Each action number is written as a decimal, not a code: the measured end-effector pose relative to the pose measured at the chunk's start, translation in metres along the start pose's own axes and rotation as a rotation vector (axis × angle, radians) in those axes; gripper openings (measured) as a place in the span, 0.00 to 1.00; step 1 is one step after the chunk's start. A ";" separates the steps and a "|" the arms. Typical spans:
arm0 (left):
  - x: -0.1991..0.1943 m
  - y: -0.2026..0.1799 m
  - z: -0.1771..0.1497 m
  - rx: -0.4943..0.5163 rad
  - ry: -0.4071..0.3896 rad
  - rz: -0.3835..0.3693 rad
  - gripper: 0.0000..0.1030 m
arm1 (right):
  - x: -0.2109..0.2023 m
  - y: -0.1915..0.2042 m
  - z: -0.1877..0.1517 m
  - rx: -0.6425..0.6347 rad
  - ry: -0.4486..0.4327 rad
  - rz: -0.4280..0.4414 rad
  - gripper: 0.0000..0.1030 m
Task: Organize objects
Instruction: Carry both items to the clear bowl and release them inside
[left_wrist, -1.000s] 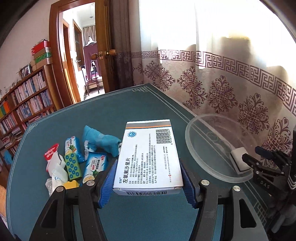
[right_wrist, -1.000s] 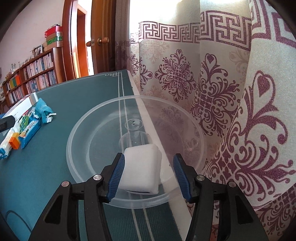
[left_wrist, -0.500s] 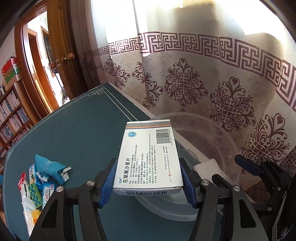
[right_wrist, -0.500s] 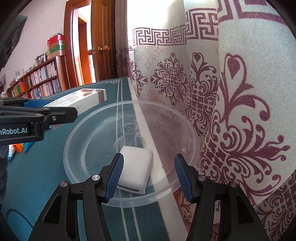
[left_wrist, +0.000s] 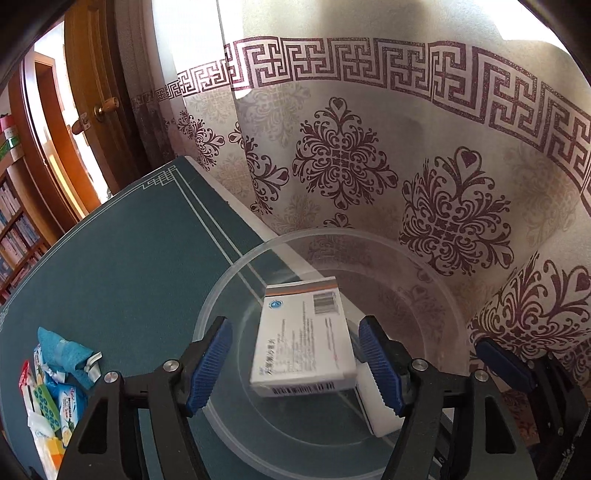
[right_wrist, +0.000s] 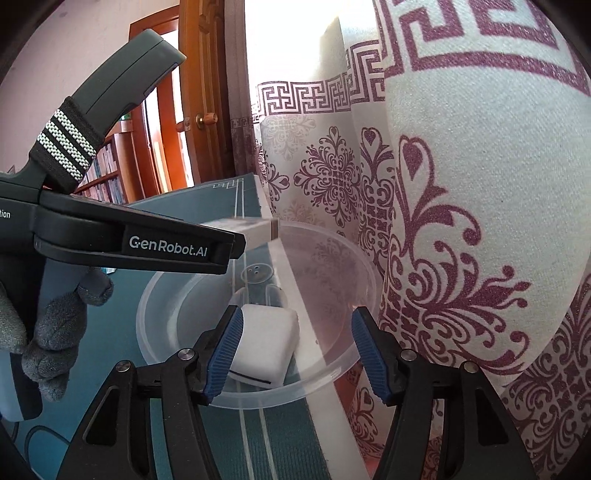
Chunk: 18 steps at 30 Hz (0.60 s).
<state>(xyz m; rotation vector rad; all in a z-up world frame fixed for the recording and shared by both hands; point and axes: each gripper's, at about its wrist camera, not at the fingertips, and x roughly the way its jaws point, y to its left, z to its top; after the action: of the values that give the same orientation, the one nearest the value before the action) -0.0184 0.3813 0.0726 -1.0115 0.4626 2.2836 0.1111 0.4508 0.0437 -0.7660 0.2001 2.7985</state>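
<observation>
A clear plastic bowl (left_wrist: 221, 295) stands at the table's right edge against the curtain. A white medicine box (left_wrist: 303, 336) is blurred and free between the spread jaws of my left gripper (left_wrist: 295, 365), over the bowl. My left gripper is open. A white rounded case (right_wrist: 267, 343) lies in the bowl (right_wrist: 332, 373); it also shows in the left wrist view (left_wrist: 380, 417). My right gripper (right_wrist: 295, 354) is open and empty at the bowl's near rim. The left gripper's body (right_wrist: 140, 243) crosses the right wrist view, with the box end (right_wrist: 255, 229) past it.
A pile of small packets and a teal pouch (left_wrist: 59, 373) lies on the green table (left_wrist: 129, 258) at the left. A patterned curtain (left_wrist: 369, 166) hangs along the table's right edge. A wooden door (left_wrist: 92, 110) and bookshelves are far left.
My left gripper carried the medicine box right over the bowl and opened; the box is leaving the jaws. My right gripper drew back slightly from the white case.
</observation>
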 end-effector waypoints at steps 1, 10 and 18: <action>-0.001 0.001 0.000 -0.001 -0.004 -0.005 0.79 | 0.000 0.000 0.000 -0.001 0.000 0.001 0.61; -0.018 0.030 -0.015 -0.077 -0.026 0.017 0.89 | -0.004 0.008 -0.005 -0.031 -0.029 -0.007 0.64; -0.038 0.067 -0.038 -0.151 -0.060 0.097 0.95 | -0.016 0.013 -0.006 -0.045 -0.096 -0.012 0.65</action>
<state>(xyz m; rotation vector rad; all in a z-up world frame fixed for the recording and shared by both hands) -0.0200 0.2960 0.0813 -1.0086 0.3249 2.4586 0.1236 0.4342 0.0475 -0.6384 0.1160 2.8293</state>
